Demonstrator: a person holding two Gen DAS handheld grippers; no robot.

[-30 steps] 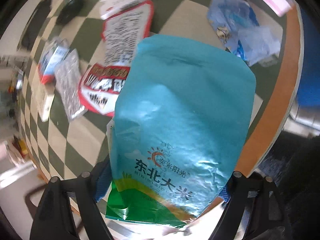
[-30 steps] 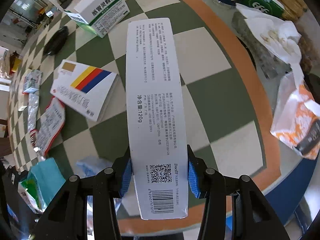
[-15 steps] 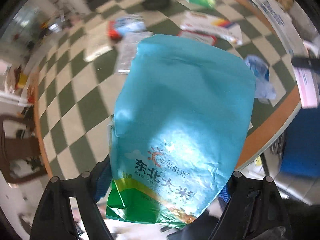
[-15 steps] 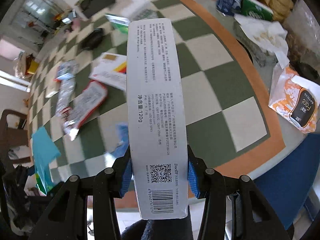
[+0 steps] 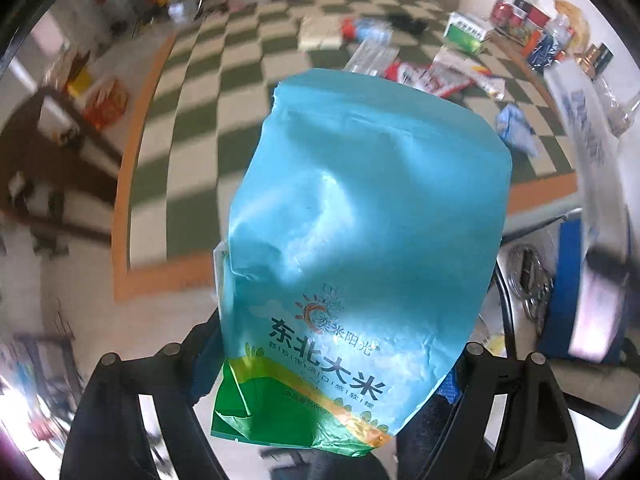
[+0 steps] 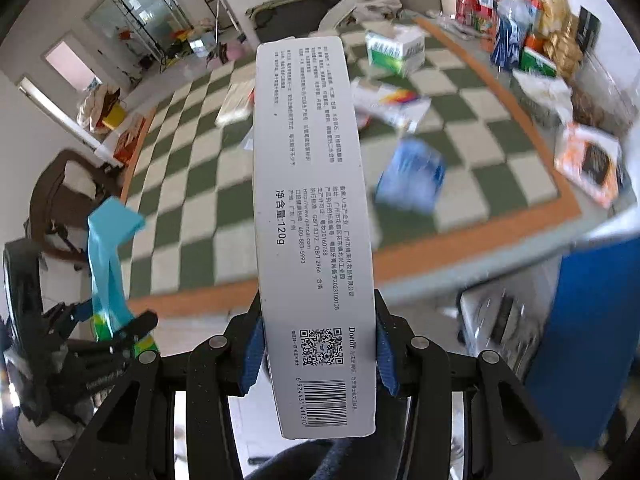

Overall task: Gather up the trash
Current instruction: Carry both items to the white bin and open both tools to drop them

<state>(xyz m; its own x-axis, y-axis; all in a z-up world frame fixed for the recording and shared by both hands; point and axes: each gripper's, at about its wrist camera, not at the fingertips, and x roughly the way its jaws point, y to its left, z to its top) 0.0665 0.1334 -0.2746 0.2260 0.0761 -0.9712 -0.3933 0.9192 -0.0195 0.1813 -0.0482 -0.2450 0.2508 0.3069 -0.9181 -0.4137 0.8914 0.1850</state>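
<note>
Carrying step: left claw [image 5: 336,364] clamps the rice bag [image 5: 360,220], right claw [image 6: 316,356] the toothpaste box [image 6: 312,220]; next, a bin.

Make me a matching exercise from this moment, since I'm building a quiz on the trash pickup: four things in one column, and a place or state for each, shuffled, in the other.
Things:
1. teal rice bag
2. long white box
3. blue packet
4. green and white box

Places or states:
A. lying loose on the checkered table, nearest the orange border
B. clamped in the right gripper
C. at the far end of the table
D. clamped in the left gripper

Pairs: 1-D, 2-B, 3-A, 4-C
</note>
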